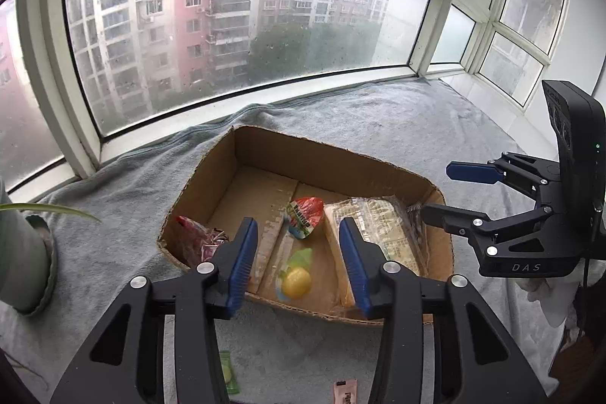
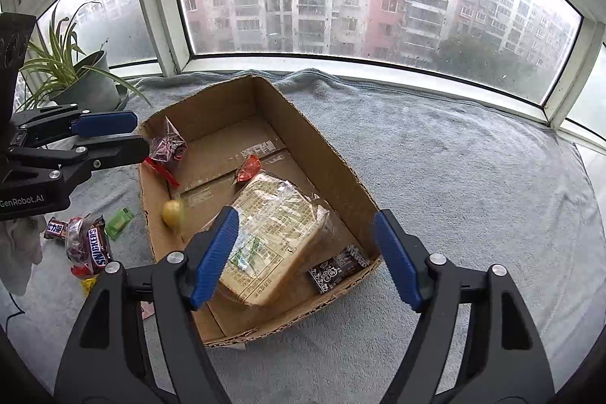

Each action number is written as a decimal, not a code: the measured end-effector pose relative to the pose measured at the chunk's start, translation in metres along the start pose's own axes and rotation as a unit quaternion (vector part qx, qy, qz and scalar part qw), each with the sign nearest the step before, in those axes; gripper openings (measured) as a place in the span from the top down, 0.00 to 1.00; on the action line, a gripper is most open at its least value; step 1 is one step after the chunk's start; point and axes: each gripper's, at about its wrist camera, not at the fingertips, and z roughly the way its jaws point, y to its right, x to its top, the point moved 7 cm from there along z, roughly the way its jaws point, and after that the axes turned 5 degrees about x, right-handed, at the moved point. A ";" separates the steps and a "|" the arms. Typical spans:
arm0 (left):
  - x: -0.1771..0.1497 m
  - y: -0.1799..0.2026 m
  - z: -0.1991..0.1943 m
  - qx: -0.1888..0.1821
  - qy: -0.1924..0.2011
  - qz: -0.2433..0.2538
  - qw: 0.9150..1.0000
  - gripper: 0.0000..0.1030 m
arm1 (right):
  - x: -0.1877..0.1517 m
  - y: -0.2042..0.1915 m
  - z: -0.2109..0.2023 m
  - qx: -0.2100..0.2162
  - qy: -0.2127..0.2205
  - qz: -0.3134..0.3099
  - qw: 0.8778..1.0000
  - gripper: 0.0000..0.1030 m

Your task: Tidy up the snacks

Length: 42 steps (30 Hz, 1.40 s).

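One open cardboard box (image 2: 322,154), torn rim, on a grey blanket (image 2: 454,177). Inside: one clear-wrapped bread pack (image 2: 272,230), one red-wrapped snack (image 2: 168,146), one red-topped jelly cup (image 1: 305,214), one yellow jelly (image 1: 296,282), one black packet (image 2: 337,267). Outside, left: one Snickers bag (image 2: 91,247), one green sachet (image 2: 119,222). Left hand-held gripper (image 1: 299,252) and right hand-held gripper (image 2: 306,256): both open, empty.

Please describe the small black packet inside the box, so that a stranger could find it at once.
Find the open cardboard box on the grey towel. In its near corner, beside the large clear-wrapped bread pack, lies the black packet, the only dark wrapper inside, with white print.
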 end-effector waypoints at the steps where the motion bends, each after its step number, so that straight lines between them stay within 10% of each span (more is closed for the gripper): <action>1: 0.000 0.000 -0.001 -0.001 0.000 -0.001 1.000 0.57 | 0.000 -0.001 -0.001 -0.003 0.001 -0.001 1.000 0.19; 23: -0.009 -0.051 -0.062 0.020 0.029 -0.041 0.999 0.57 | -0.004 0.003 -0.076 0.034 0.060 0.073 0.995 0.19; 42: -0.145 -0.132 -0.136 0.076 -0.007 -0.163 0.984 0.57 | -0.089 -0.120 -0.060 0.099 -0.003 0.022 0.995 0.19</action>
